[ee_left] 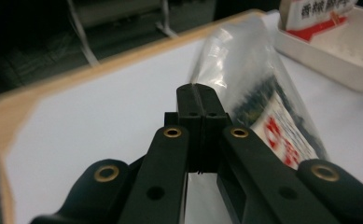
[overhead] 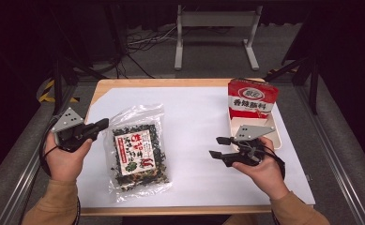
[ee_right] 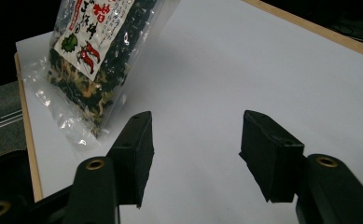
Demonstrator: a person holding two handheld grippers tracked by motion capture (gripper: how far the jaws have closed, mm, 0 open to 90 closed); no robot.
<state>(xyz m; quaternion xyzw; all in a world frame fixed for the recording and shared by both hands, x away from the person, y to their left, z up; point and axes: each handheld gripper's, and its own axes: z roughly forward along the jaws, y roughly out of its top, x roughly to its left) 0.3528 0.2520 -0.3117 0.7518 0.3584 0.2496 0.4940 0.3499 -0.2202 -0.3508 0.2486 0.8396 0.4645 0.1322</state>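
A clear bag of dark dried greens with a white and red label (overhead: pixel 135 152) rests on the white sheet at the left. My left gripper (overhead: pixel 102 124) is shut on the bag's upper left edge. In the left gripper view the clear plastic (ee_left: pixel 258 93) comes out right at the closed tips of that gripper (ee_left: pixel 200 93). In the right gripper view the bag (ee_right: pixel 95 51) stands tilted, one side raised off the sheet. My right gripper (overhead: pixel 217 146) is held to the right of the bag, its tips pointing left. It is open (ee_right: pixel 195 126) with nothing between its fingers.
A red and white snack packet (overhead: pixel 253 101) stands upright in a shallow white tray (overhead: pixel 276 136) at the back right, just behind my right hand. The tray (ee_left: pixel 328 60) and packet (ee_left: pixel 319 11) also appear in the left gripper view. A white sheet (overhead: pixel 194 117) covers the wooden tabletop.
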